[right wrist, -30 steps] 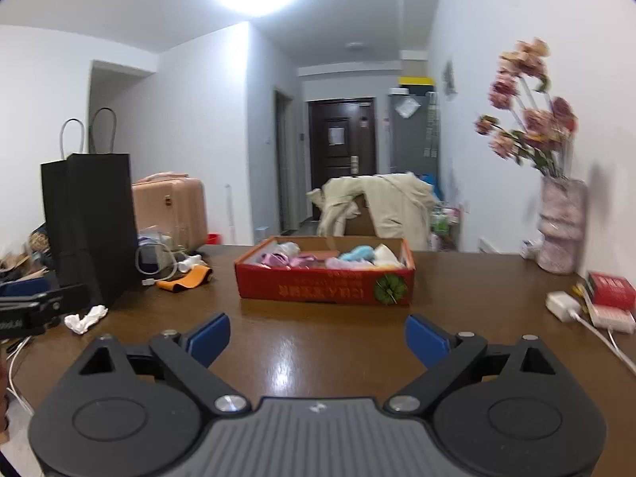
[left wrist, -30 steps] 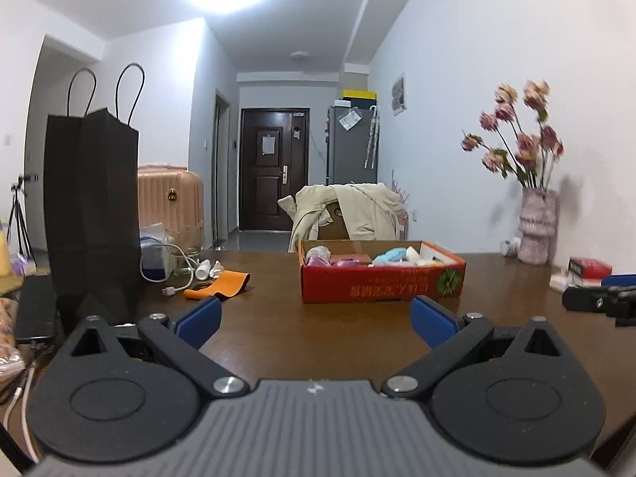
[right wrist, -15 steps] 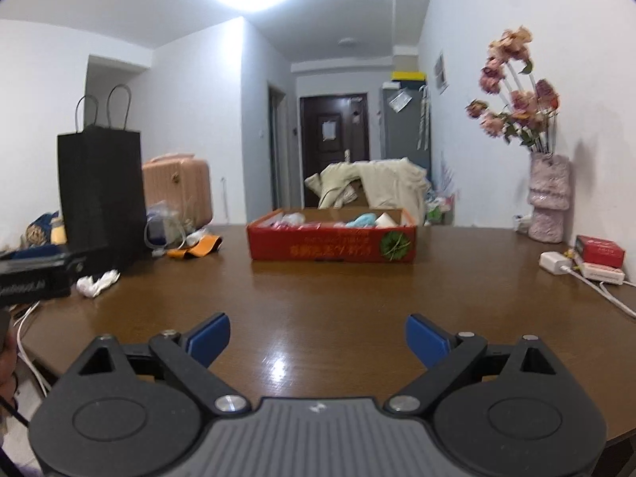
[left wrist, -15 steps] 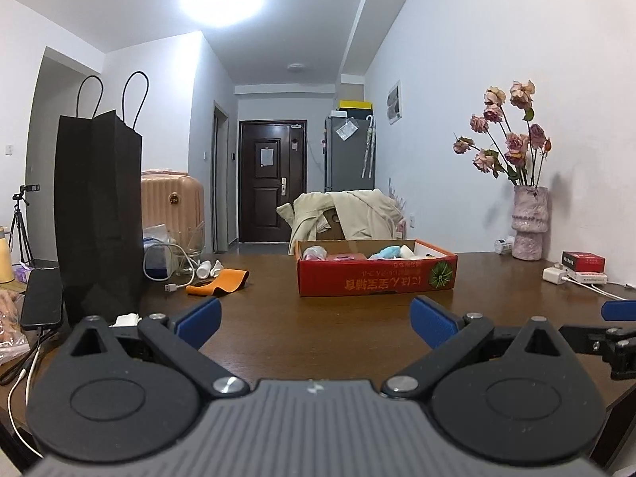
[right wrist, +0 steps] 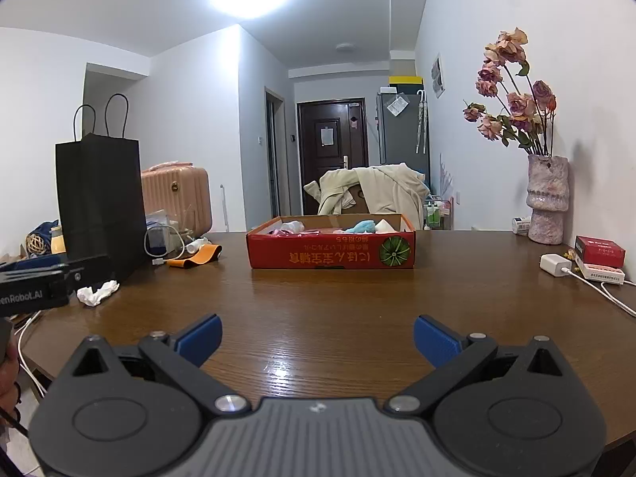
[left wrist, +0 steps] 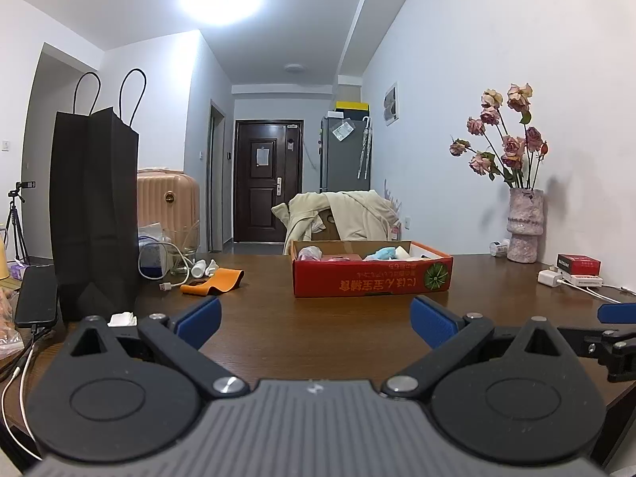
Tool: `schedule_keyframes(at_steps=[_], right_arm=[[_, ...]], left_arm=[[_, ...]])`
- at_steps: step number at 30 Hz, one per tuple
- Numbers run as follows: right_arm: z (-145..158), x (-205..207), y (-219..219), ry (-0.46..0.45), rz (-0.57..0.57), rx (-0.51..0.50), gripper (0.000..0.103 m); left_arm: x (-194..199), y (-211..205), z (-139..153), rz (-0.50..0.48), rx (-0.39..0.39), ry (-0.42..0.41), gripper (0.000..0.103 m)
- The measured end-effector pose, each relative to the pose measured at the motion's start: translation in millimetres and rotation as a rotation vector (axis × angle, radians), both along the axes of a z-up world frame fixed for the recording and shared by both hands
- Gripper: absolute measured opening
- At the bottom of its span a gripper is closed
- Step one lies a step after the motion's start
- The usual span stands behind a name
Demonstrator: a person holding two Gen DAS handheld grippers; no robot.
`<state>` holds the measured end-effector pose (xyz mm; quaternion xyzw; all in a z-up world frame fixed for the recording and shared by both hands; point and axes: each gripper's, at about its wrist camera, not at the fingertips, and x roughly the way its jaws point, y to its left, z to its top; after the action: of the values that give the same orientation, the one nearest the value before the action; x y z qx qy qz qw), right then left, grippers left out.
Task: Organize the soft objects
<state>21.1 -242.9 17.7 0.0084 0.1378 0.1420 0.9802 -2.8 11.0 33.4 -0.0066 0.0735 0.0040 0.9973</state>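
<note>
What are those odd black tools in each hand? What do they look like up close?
Both match: the left gripper and the right gripper have ribbed grey bodies, black link arms on round discs with silver pivot bolts, and blue ridged fingertips. White lettering marks the left one's side.

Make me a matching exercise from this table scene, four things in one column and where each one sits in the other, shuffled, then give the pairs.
Things:
1. black paper bag
2. red cardboard box
3. vase of flowers
4. crumpled white tissue

Places:
A. middle of the table, far side
B. right side, by the wall
C. standing at the table's left side
D. on the table in front of the bag

Pairs: 1-C, 2-A, 3-B, 4-D
</note>
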Motion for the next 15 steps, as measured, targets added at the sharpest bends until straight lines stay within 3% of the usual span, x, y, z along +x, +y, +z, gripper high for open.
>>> schedule_keyframes(at_steps=[15], right_arm=[[-1.3,2.2,-2.5,0.007,-0.006,0.009,0.103]], left_arm=[[0.7,-0.9,0.3,0.0,0.001,-0.001,0.103]])
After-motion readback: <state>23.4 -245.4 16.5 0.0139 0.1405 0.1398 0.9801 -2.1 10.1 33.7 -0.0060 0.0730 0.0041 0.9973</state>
